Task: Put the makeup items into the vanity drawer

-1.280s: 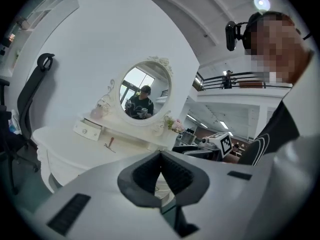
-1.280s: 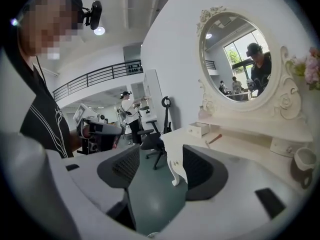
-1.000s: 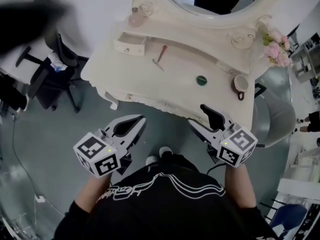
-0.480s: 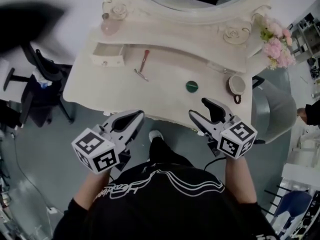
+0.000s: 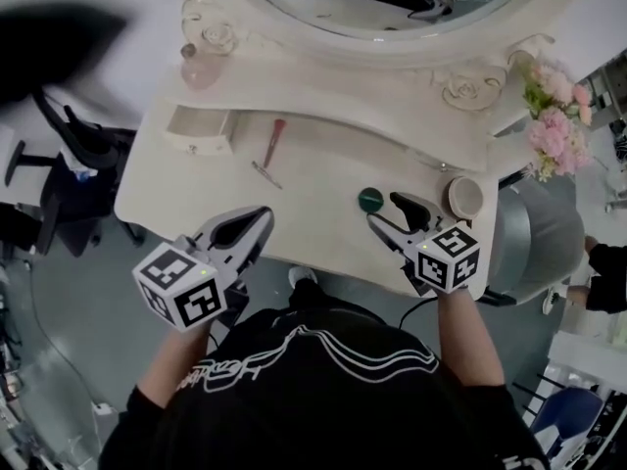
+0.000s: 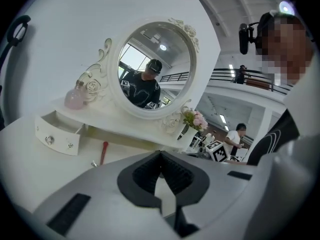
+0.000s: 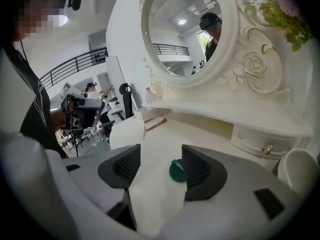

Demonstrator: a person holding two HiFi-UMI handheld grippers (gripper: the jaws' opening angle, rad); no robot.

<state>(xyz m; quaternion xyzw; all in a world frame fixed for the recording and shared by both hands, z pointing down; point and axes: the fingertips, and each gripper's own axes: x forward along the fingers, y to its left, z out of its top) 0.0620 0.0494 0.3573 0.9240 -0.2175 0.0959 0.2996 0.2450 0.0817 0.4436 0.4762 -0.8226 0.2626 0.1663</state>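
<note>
Head view — right tool (image 5: pixel 384 211), jaws apart, hovers beside green compact (image 5: pixel 370 200).

Cream-white vanity surface (image 5: pixel 323 169), scalloped front edge, raised shelf (image 5: pixel 343 96) along the back. Small drawer (image 5: pixel 199 130) under the shelf's left end, pulled open. On the surface: red-handled tool (image 5: pixel 270 150) just right of the drawer, round green compact (image 5: pixel 370 200) near the front edge right of centre, cup (image 5: pixel 464 197) far right. Pink bottle (image 5: pixel 198 67) on the shelf above the drawer.
</note>
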